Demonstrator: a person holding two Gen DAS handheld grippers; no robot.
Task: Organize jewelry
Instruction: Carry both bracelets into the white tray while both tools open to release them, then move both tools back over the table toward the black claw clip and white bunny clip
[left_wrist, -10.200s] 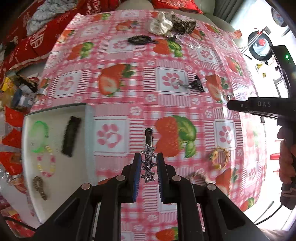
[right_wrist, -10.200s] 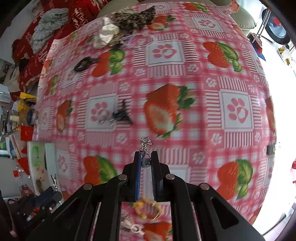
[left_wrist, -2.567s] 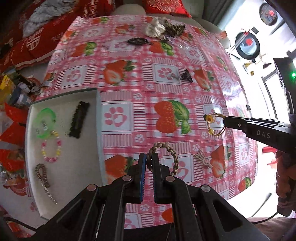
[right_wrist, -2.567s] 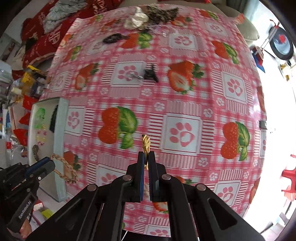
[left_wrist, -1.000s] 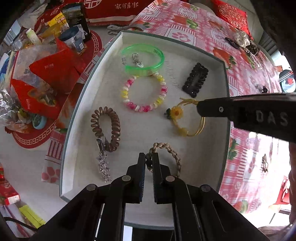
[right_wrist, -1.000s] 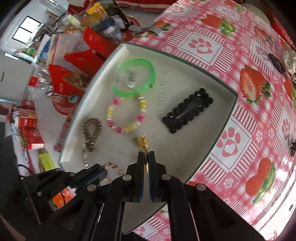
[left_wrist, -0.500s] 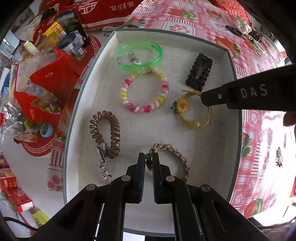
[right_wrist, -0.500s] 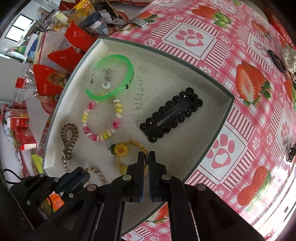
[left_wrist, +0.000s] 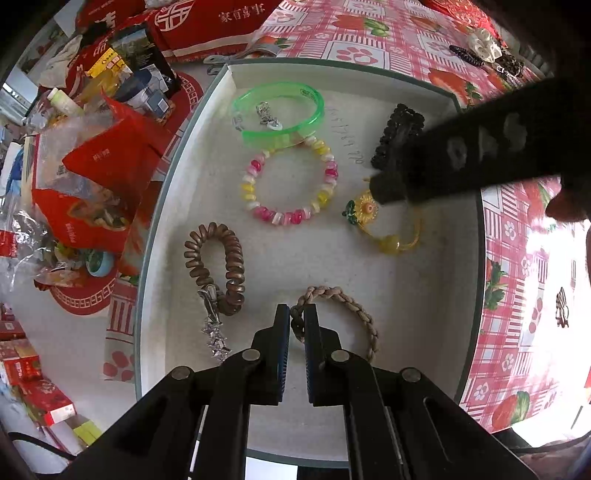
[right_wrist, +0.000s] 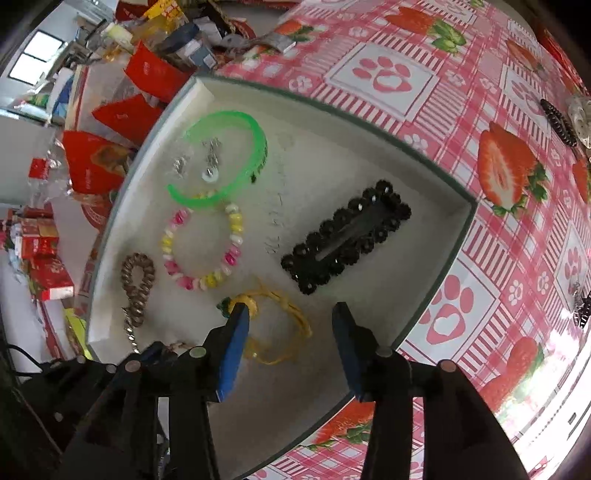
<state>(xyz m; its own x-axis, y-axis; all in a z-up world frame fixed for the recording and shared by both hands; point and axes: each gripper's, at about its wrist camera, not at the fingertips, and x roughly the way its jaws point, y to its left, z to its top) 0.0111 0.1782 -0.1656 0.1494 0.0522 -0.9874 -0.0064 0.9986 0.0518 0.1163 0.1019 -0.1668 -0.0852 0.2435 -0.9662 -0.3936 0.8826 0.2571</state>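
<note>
Yellow cord bracelet with sunflower charm and amber bead lying inside white tray beside black hair clip, right gripper jaws just opening, straddling it untouched, left gripper pinching braided tan bracelet over tray floor

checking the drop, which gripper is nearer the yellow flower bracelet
Right. The right gripper has just opened with the yellow flower bracelet lying between its fingers; the left gripper is shut on the braided bracelet, apart from it.
</note>
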